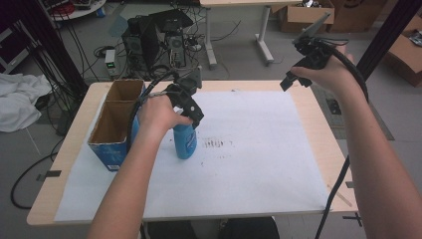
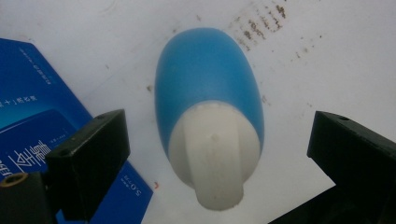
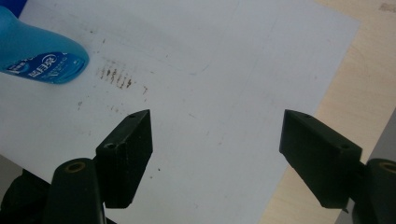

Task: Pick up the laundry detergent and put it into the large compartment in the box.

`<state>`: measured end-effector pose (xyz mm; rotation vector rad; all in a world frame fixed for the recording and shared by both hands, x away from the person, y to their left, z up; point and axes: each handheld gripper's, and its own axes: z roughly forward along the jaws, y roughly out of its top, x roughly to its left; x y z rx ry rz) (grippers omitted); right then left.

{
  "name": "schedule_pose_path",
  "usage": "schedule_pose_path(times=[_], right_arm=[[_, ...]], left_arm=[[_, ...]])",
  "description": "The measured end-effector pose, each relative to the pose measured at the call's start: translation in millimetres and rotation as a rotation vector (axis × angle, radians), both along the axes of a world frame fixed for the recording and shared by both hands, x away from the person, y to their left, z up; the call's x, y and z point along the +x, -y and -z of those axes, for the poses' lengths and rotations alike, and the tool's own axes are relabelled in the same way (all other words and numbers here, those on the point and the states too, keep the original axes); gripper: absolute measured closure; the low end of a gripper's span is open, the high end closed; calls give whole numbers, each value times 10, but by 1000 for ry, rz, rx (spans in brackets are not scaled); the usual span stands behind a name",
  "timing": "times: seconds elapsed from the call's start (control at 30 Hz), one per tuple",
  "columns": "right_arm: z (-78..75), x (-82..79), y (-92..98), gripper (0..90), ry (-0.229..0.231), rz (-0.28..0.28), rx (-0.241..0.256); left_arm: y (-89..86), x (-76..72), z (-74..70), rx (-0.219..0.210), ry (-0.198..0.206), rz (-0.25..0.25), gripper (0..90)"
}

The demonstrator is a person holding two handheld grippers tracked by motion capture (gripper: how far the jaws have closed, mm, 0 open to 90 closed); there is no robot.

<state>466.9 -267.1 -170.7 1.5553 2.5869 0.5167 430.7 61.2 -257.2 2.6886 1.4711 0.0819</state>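
**What the views cut off or hide**

In the high view, the left gripper [image 1: 191,112] and the hand cover the top of the blue bottle [image 1: 185,142]. In the right gripper view the bottle [image 3: 39,51] is cut by the left edge. The print on the blue box [image 2: 32,135] is cropped and too blurred to read. The stains on the white paper [image 1: 249,149] are too small to identify.

Chinese chars on blue box [image 2: 28,135], bottle [image 3: 39,63]; illegible.

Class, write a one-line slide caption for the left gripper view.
Open left gripper poised above an upright blue bottle with a white cap, beside a blue box.
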Motion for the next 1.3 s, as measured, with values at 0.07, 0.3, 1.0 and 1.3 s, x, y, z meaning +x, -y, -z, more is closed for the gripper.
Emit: schedule_pose_path(times=[0.07,0.3,1.0,1.3], right_arm=[[5,2,0,258,0,1,0],[28,7,12,259,-3,1,-1],[55,6,36,259,-7,5,0],[66,12,52,259,-8,8,0]], left_arm=[[7,7,25,0,-6,-2,63],[24,26,108,10,-17,-2,64],[33,44,201,32,-32,-8,109],[46,53,213,38,-32,-15,143]])
